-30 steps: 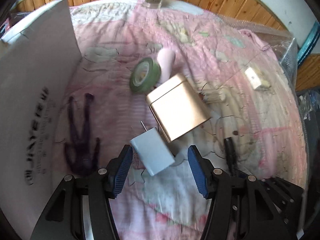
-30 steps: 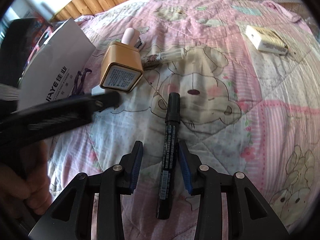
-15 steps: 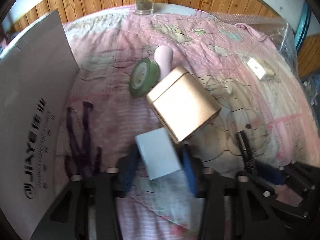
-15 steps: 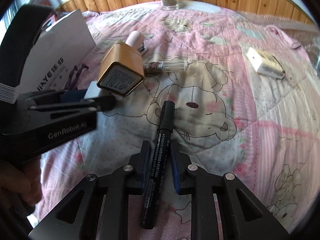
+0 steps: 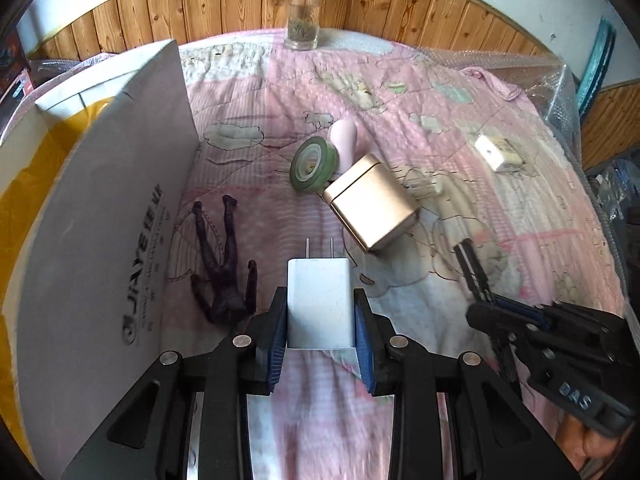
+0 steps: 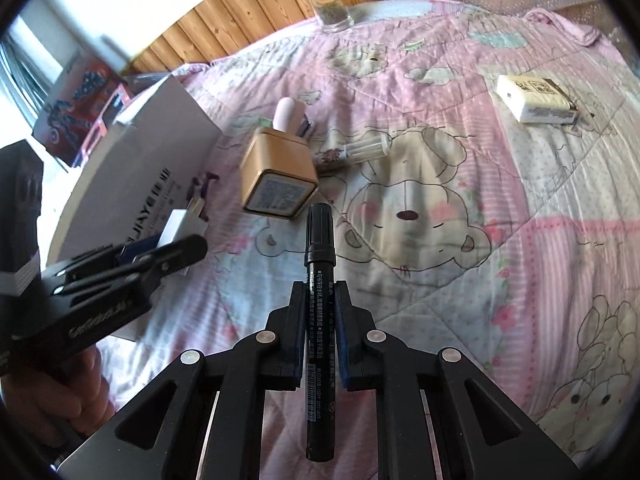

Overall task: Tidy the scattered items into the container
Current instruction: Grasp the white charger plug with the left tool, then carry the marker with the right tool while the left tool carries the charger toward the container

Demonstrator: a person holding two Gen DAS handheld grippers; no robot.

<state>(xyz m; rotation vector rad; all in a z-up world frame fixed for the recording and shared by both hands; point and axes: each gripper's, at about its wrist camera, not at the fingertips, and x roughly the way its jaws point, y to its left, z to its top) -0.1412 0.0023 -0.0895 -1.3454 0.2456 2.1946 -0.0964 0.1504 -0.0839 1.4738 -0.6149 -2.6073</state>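
Note:
My left gripper (image 5: 320, 300) is shut on a white plug charger (image 5: 320, 302), lifted above the quilt with its prongs pointing away. My right gripper (image 6: 320, 292) is shut on a black marker (image 6: 319, 280), held off the bed. The white box container (image 5: 100, 240) with a yellow lining stands open at the left. On the quilt lie a gold tin (image 5: 370, 204), a green tape roll (image 5: 312, 164), a pink oval item (image 5: 344, 138), a dark purple figure (image 5: 224, 264), a clear vial (image 6: 360, 148) and a white packet (image 6: 536, 98).
A glass jar (image 5: 303, 8) stands at the far edge against the wooden wall. Bubble wrap (image 5: 560, 92) covers the bed's right side. The other gripper (image 5: 560, 344) shows at the lower right of the left wrist view, and a hand (image 6: 52, 380) holds the left one.
Both grippers closed from open: the left on the white charger, the right on the black marker. Both then rose off the quilt with their items.

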